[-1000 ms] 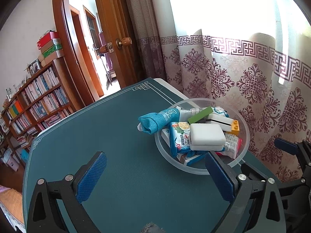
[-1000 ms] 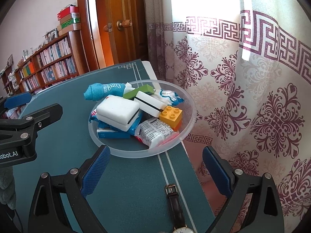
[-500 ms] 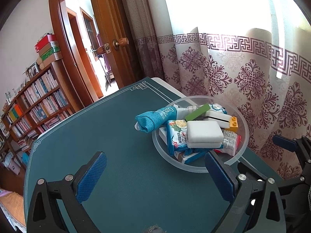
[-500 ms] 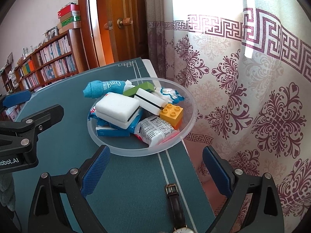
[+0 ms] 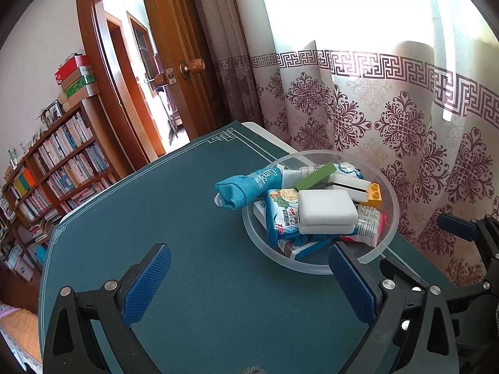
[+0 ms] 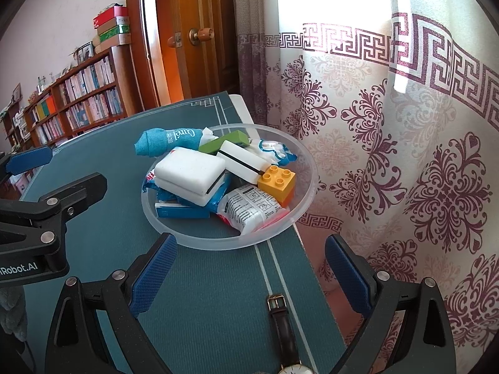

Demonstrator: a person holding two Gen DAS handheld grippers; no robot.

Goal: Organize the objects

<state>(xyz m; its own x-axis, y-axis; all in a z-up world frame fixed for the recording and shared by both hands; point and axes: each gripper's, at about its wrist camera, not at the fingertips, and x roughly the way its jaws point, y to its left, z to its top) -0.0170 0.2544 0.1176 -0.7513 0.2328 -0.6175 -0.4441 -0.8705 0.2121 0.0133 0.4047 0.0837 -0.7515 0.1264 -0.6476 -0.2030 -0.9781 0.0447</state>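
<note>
the left gripper (image 5: pixel 249 277) was held low over the teal table mat (image 5: pixel 174 218), its jaws spread wide apart with nothing between them, the blue pads (image 5: pixel 146 283) angled outward. it pointed toward 1 o'clock, where the clear plastic bowl (image 5: pixel 391 199) sat near the table's edge by the patterned curtain (image 5: pixel 405 118).

the right gripper (image 6: pixel 249 277) also stood with jaws wide apart and empty, aimed at the bowl (image 6: pixel 308 187) at about 12 o'clock. from its view the left gripper's body showed at 9 o'clock, level beside it.

the bowl was heaped: a white sponge block (image 6: pixel 190 168) on top, a rolled teal cloth (image 6: pixel 165 141) hanging over the rim at 11 o'clock, a green block (image 6: pixel 224 141), a yellow toy brick (image 6: pixel 277 180) at 3 o'clock, a white printed packet (image 6: pixel 249 208) toward 5 o'clock, and blue packets beneath.

a wristwatch with a dark leather strap (image 6: pixel 283 333) lay flat on the mat at 6 o'clock in the right view, between that gripper's fingers and apart from the bowl.
</note>
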